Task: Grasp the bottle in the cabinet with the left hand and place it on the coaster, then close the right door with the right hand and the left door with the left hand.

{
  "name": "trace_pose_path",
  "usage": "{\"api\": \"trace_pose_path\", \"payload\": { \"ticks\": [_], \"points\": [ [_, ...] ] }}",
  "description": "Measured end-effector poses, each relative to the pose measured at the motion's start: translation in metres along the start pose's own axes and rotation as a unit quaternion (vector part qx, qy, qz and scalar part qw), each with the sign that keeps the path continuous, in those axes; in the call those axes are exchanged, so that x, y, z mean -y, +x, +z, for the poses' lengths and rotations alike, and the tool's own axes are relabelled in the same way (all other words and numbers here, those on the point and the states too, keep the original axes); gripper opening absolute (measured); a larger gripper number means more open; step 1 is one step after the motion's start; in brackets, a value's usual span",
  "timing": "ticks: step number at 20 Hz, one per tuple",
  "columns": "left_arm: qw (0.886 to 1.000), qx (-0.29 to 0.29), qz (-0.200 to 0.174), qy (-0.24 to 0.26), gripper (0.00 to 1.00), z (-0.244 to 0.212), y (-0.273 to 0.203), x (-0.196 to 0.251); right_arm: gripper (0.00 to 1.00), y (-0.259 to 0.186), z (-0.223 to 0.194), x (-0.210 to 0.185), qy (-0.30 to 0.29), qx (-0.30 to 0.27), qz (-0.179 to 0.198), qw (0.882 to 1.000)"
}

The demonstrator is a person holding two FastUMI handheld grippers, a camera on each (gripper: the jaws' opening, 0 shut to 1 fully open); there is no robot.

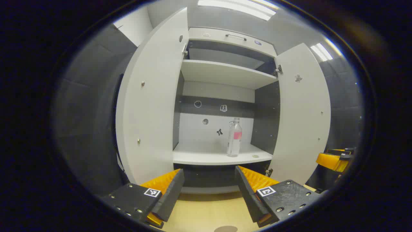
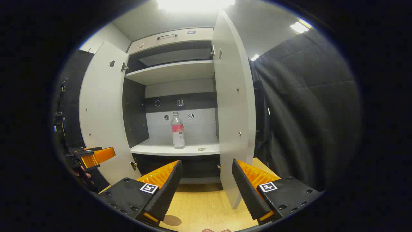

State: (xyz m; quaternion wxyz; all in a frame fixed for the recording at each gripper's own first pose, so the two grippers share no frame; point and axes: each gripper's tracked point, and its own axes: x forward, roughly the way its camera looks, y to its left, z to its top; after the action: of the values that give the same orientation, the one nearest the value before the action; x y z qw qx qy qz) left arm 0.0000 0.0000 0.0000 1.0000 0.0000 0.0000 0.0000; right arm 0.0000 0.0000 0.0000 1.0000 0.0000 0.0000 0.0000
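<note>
Bottle handling is the question, so start nearest: in the left gripper view the left claw (image 1: 209, 193) sits at six o'clock with its jaws spread wide and nothing between them, hanging over the pale wooden table (image 1: 206, 212), where a round brown coaster (image 1: 226, 229) peeks in at the very bottom edge. In the right gripper view the right claw (image 2: 206, 193) is likewise wide open and empty above the same table, with the coaster (image 2: 171, 220) near seven o'clock. Beyond the claws stands the cabinet (image 1: 225, 35), both doors swung out: the left door (image 1: 151, 106) at nine o'clock and the right door (image 1: 302, 109) at three o'clock in the left gripper view. Farthest back, the bottle (image 1: 234, 138) stands upright on the lower shelf (image 1: 209, 156), toward its right end and well apart from both claws; a small disc (image 1: 256, 156) lies beside its base. It is clear plastic with a pink label band and a pale cap, probably light, smooth and somewhat slippery, with thin walls that could dent under a hard squeeze. I would take it across the body at or just below the label, squarely, with moderate pressure.
</note>
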Motion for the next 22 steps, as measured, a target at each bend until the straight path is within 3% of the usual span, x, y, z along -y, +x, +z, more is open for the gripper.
{"api": "trace_pose_path", "payload": {
  "ticks": [7,8,9,12,13,15,16,22],
  "points": [
    [1.0,0.002,-0.005,0.016,0.92,0.001,-0.001,0.003,0.98,0.002,0.005,0.0,0.002,0.008,-0.007,1.0],
    [1.0,0.004,-0.005,0.018,0.92,0.001,-0.002,0.003,0.92,0.002,0.006,0.0,0.002,0.009,-0.007,1.0],
    [1.0,0.004,-0.006,0.019,0.92,0.0,-0.003,0.003,0.98,0.002,0.005,0.0,0.0,0.009,-0.009,1.0],
    [1.0,0.006,-0.004,0.017,0.93,0.0,-0.007,0.001,0.98,0.001,0.005,-0.001,0.001,0.01,-0.01,1.0],
    [1.0,0.01,-0.004,0.018,0.93,0.002,-0.008,0.001,0.92,0.002,0.004,-0.003,0.003,0.009,-0.009,1.0],
    [1.0,0.009,-0.002,0.024,0.92,0.0,-0.01,-0.002,0.98,0.005,0.003,-0.009,0.004,0.007,-0.004,1.0],
    [1.0,0.006,-0.001,0.027,0.92,-0.002,-0.012,-0.004,0.92,0.007,0.003,-0.011,0.005,0.006,0.0,1.0],
    [1.0,-0.013,0.002,0.026,0.92,-0.013,-0.012,-0.008,0.92,0.019,0.009,-0.02,-0.002,0.006,0.006,1.0]
  ]
}}
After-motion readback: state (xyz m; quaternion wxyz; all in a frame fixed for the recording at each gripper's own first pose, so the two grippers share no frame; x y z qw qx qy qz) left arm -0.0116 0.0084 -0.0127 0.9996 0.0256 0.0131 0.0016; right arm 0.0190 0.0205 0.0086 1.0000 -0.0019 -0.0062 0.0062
